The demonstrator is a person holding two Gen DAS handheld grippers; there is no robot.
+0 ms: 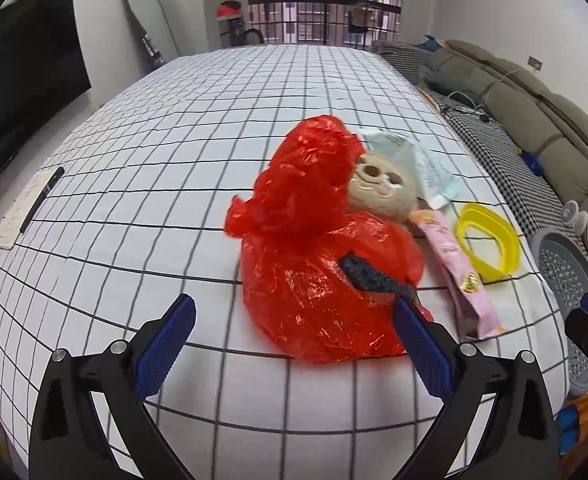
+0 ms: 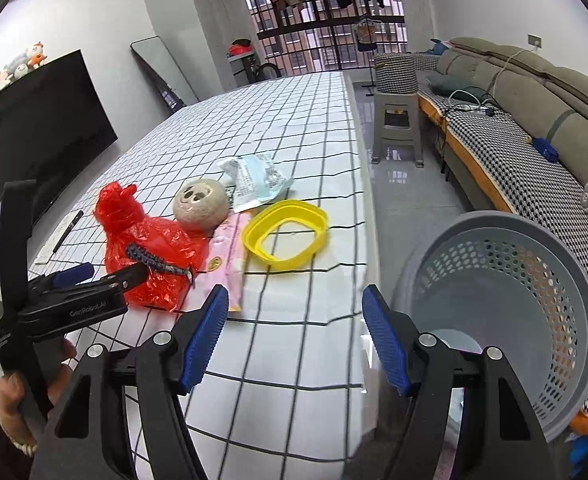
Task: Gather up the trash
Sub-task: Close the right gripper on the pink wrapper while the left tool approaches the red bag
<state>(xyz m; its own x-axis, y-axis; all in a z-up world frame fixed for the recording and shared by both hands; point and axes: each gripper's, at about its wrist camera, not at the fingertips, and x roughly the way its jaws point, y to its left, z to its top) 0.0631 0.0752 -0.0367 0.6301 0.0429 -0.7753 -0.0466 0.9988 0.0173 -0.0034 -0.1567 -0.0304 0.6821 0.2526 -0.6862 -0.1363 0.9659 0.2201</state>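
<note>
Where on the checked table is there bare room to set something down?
Free: the checked cloth from the red bag to the paper and pen, plus the far half. Crowded: the basket-side edge, around the yellow ring and pink packet.

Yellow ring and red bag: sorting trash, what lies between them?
The pink wrapper lies between the red bag and yellow ring, in both views.

Home living room: sofa [image 2: 533, 108], television [image 2: 34, 120].
</note>
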